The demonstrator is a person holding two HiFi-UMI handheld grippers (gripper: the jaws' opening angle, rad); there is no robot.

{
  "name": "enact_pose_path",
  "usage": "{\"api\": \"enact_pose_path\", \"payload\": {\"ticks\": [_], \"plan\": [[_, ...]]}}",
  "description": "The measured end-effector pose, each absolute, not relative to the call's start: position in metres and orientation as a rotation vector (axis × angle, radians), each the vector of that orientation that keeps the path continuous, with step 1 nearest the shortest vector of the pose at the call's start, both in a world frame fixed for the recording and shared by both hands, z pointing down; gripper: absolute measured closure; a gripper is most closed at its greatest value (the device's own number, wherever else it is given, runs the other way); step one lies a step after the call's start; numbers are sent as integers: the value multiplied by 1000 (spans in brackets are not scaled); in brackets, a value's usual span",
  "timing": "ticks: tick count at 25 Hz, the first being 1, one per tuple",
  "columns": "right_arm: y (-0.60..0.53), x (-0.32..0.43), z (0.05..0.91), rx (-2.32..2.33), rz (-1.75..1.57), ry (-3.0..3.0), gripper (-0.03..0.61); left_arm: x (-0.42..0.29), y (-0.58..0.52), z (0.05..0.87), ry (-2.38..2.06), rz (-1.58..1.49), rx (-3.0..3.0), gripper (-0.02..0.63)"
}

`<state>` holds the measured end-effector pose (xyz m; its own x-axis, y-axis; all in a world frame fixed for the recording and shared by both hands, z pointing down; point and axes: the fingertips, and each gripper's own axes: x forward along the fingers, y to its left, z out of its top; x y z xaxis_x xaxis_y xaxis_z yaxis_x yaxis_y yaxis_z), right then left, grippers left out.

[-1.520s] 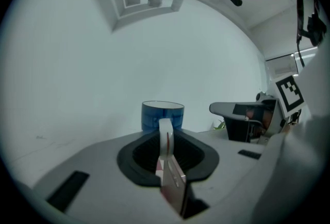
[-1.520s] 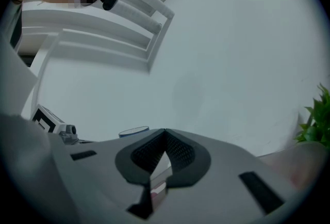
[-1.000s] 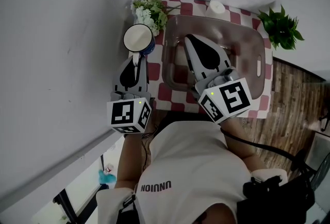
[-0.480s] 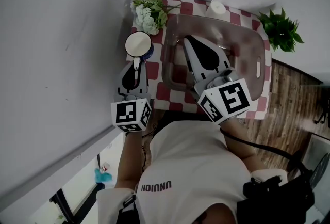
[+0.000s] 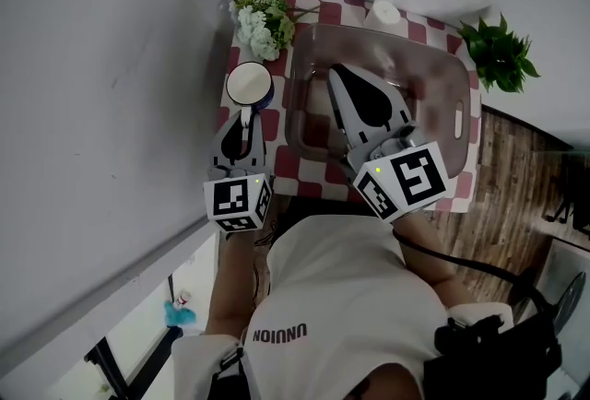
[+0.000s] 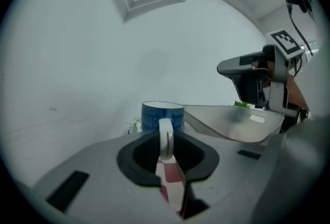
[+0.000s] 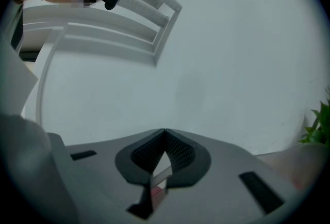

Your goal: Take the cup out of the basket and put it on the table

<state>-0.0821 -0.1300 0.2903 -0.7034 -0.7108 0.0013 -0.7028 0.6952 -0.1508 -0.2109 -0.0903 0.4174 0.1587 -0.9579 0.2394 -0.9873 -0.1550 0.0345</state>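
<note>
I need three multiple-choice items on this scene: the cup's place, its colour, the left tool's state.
1. Where is the cup relative to the basket? A inside it; B outside, beside it; C under it.
2. The cup's outer wall is: A blue; B red; C green.
3. The left tool is: A open, empty; B shut, empty; C shut on the cup's handle.
Answers: B, it shows left of the basket in the head view; A, blue around a white inside; C, the handle is pinched between the jaws.
</note>
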Motion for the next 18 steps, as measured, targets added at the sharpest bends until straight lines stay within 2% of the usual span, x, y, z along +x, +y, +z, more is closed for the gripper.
{"api": "enact_pose_path", "payload": {"ticks": [18], "plan": [[-133,-83,297,-1217,-228,2862,561,-213,-92,467,-1841,318,2213,551]]}}
